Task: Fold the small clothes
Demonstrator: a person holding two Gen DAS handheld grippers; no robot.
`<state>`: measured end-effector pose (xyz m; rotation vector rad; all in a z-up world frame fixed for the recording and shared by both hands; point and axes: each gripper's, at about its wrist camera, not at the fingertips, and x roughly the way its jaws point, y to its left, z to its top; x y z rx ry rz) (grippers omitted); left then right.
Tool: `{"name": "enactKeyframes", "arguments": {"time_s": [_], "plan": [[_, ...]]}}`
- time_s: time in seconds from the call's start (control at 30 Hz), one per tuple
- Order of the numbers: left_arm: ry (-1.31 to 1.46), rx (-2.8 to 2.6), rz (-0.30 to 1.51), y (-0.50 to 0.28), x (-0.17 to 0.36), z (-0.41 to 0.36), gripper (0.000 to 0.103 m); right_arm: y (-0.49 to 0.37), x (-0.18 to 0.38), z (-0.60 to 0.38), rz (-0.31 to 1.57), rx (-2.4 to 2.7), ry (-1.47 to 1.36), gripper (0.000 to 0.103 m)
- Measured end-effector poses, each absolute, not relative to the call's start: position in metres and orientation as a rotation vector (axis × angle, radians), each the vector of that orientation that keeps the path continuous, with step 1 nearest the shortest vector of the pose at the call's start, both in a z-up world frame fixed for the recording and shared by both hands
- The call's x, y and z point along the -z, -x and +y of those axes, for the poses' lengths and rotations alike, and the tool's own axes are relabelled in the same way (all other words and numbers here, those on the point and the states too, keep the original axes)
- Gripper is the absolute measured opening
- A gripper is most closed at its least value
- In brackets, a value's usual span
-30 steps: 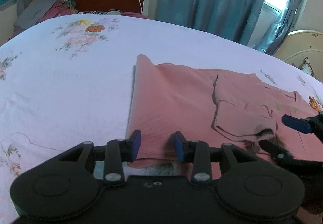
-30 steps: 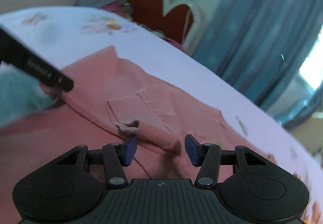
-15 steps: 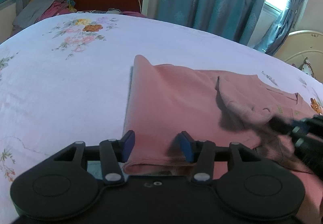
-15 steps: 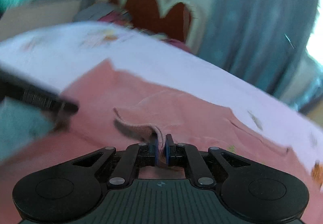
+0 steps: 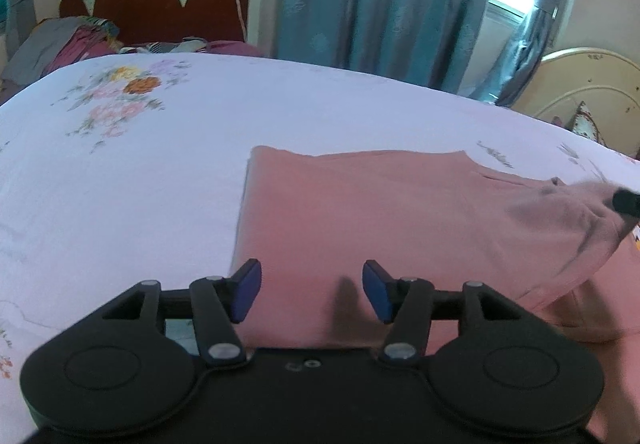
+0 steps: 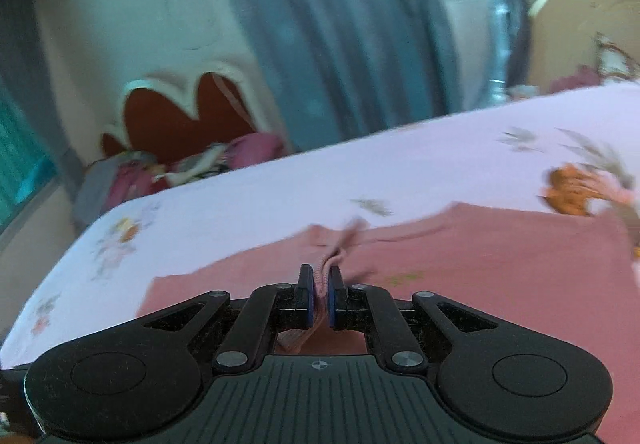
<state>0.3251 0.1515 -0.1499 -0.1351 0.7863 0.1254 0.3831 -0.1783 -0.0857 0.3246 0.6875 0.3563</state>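
Note:
A pink knit top [image 5: 360, 212] lies spread on the white flowered bedsheet [image 5: 120, 172]. My left gripper [image 5: 311, 294] hovers over the top's near left corner; its jaws are opening and the blue pads [image 5: 246, 290] do not press the cloth. In the right wrist view my right gripper [image 6: 320, 298] is shut on the ribbed cuff of the top's sleeve [image 6: 326, 268], with the rest of the pink top [image 6: 500, 268] lying ahead of it. The left wrist view shows that sleeve [image 5: 576, 216] stretched out to the right, with the right gripper's tip [image 5: 626, 202] at the frame edge.
A red scalloped headboard [image 5: 168, 0] with piled clothes [image 5: 76, 44] stands at the far end of the bed. Blue curtains [image 5: 380, 0] hang behind it. A cream footboard [image 5: 588, 84] rises at the far right.
My right gripper closed on the folded sleeve's cuff and pulled it out to the right, unfolding it off the top. My left gripper's jaws widened and let the hem lie flat.

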Motion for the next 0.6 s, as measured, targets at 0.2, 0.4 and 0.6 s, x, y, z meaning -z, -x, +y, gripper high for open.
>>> {"name": "enactKeyframes", "arguments": {"time_s": [0.2, 0.4, 0.6], "plan": [[0.085, -0.092, 0.823, -0.326, 0.162, 0.133, 0.062, -0.361, 0.112, -0.228, 0.779, -0.248, -0.356, 0.006], [0.069, -0.086, 0.844, -0.331, 0.169, 0.133, 0.062, -0.338, 0.130, -0.244, 0.819, -0.180, -0.331, 0.006], [0.051, -0.099, 0.842, -0.333, 0.167, 0.132, 0.065, -0.352, 0.122, -0.250, 0.805, -0.182, -0.330, 0.006]]}}
